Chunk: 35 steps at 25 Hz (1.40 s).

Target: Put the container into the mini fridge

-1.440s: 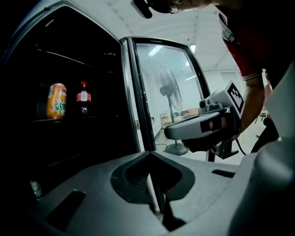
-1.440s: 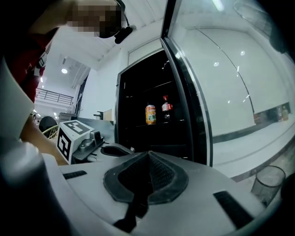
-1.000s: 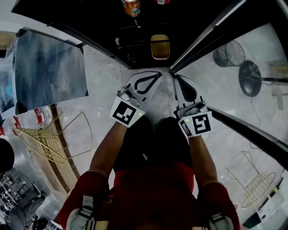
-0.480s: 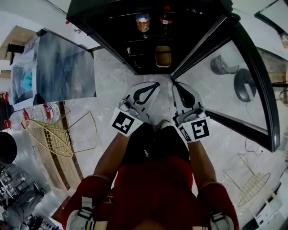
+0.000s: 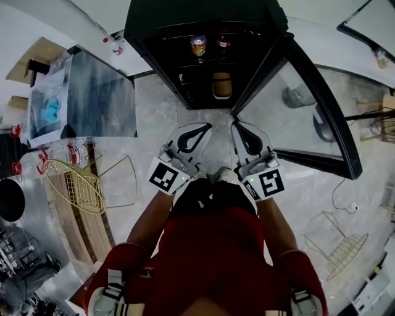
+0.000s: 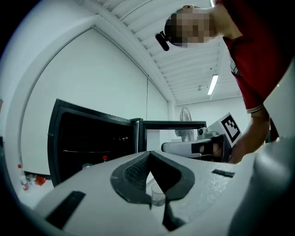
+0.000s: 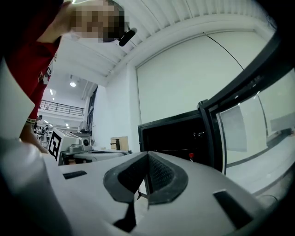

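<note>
Person in a red shirt (image 5: 210, 259), arms down in front, one gripper per hand, side by side.

Left gripper (image 5: 199, 131): white shell, black ribbed pads, jaws pressed together at the tips, nothing pinched. The left gripper view shows a small clear cup-like shape (image 6: 158, 196) through the gap under the closed tips; can't tell what it is.

Right gripper (image 5: 239, 129): same build, jaws closed tip to tip, empty.

Both noses point at the fridge opening. The two are near each other but apart.

Pale marble-look floor (image 5: 160, 117) below. On the left of it sit a gold wire basket (image 5: 74, 185) and clear plastic bottles with red caps (image 5: 62, 154). A second gold wire frame (image 5: 342, 253) is on the right.

Ahead is the black mini fridge (image 5: 185, 15), with its glass door (image 5: 296, 92) swung wide open to the right.

The tan rectangular container with a dark rim (image 5: 221, 85) is inside the mini fridge, on the lower level near the door side, lying flat. It is well apart from both grippers, and neither touches it.

On the shelf above it are an orange drink can (image 5: 198, 45) and a dark bottle with a red label (image 5: 223, 42), just beside each other, both upright.
</note>
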Tool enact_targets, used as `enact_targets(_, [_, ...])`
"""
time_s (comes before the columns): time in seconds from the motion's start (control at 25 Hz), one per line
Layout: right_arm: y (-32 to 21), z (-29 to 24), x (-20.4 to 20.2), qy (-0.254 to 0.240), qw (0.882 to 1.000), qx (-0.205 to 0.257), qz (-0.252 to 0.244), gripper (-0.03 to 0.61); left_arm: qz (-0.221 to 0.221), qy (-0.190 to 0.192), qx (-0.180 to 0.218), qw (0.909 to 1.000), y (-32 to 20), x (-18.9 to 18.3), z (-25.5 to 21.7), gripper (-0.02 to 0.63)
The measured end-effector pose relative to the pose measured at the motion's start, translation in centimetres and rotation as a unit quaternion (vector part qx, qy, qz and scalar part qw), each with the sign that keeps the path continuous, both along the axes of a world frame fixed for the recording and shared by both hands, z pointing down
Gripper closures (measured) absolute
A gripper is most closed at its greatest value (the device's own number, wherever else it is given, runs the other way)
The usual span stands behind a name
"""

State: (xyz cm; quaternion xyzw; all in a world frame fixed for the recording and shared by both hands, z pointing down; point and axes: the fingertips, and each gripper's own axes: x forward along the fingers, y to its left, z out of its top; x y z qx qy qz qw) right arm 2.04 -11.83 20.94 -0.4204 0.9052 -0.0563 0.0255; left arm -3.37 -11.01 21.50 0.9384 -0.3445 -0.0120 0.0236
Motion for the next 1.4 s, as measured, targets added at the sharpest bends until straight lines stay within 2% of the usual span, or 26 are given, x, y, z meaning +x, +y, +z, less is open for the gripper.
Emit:
enact_targets(0.64, [5.9, -5.7, -0.5, -0.007, 0.999, 0.043, -0.007, 0.581, -0.001, 0.005, 0.054, 0.9985, 6.2, -1.0, -6.3, 0.607])
enact_targets(1.0, [7.3, -5.7, -0.5, -0.002, 0.999, 0.047, -0.013, 0.581, 0.001, 0.004, 0.057, 0.9984, 7.9, -0.9, -6.3, 0.607])
enact_targets(1.4, [7.1, -5.9, 0.2, -0.005, 0.999, 0.05, -0.005, 0.581, 0.009, -0.003, 0.056, 0.9984, 7.6, -0.2, -6.5, 0.607])
